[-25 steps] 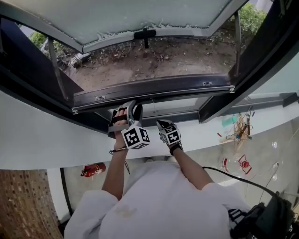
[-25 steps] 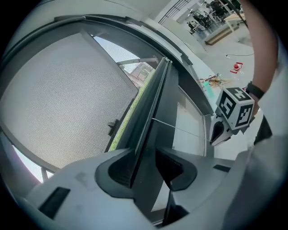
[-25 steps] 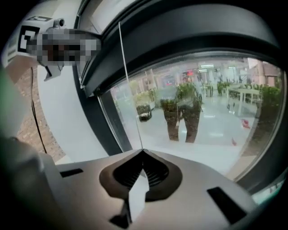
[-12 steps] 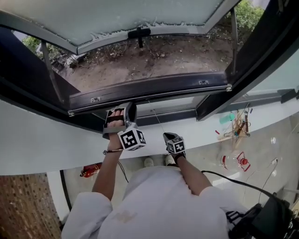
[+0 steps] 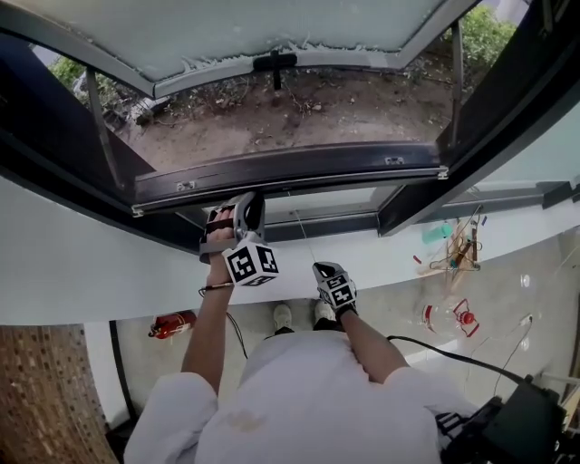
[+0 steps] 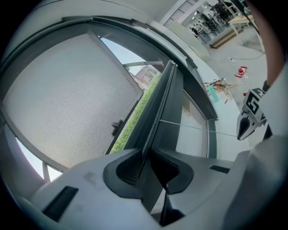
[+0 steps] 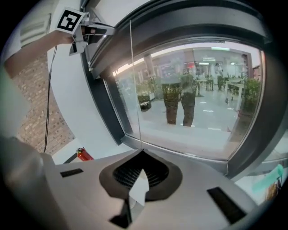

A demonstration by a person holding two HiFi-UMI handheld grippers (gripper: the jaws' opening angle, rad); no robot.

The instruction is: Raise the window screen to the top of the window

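**Head view.** I read the left gripper (image 5: 234, 213) raised to the window screen's dark rail (image 5: 290, 170), which spans the window opening from left to right. The gripper meets the rail left of its middle. The right gripper (image 5: 323, 268) sits lower and nearer to me, just right of the left one. A thin pull cord (image 5: 304, 237) runs from the rail's middle down to it. Beyond the rail, the window sash (image 5: 272, 27) is swung outward, with its handle (image 5: 276, 63) on the near edge. I cannot make out the screen mesh here. A red fire extinguisher (image 5: 169, 324) lies on the floor at the left.

**Left gripper view.** The left gripper (image 6: 148, 155) has just been closing its jaws. The rail's (image 6: 162, 108) thin edge lies between the pads, and they are clamped on it. The rail runs away from the jaws toward the far frame. The sash (image 6: 67, 99) fills the left. The right gripper (image 6: 246, 126) shows at the right edge.

**Right gripper view.** The right gripper (image 7: 142, 153) is fully closed, pinching the cord (image 7: 133, 90), which rises taut and straight from the jaw tips. A white tab (image 7: 138, 191) sits behind the pads. The left gripper (image 7: 85, 35) is at the upper left, on the rail. The fixed glass pane (image 7: 193, 103) lies ahead, and the extinguisher (image 7: 84, 155) at the lower left.
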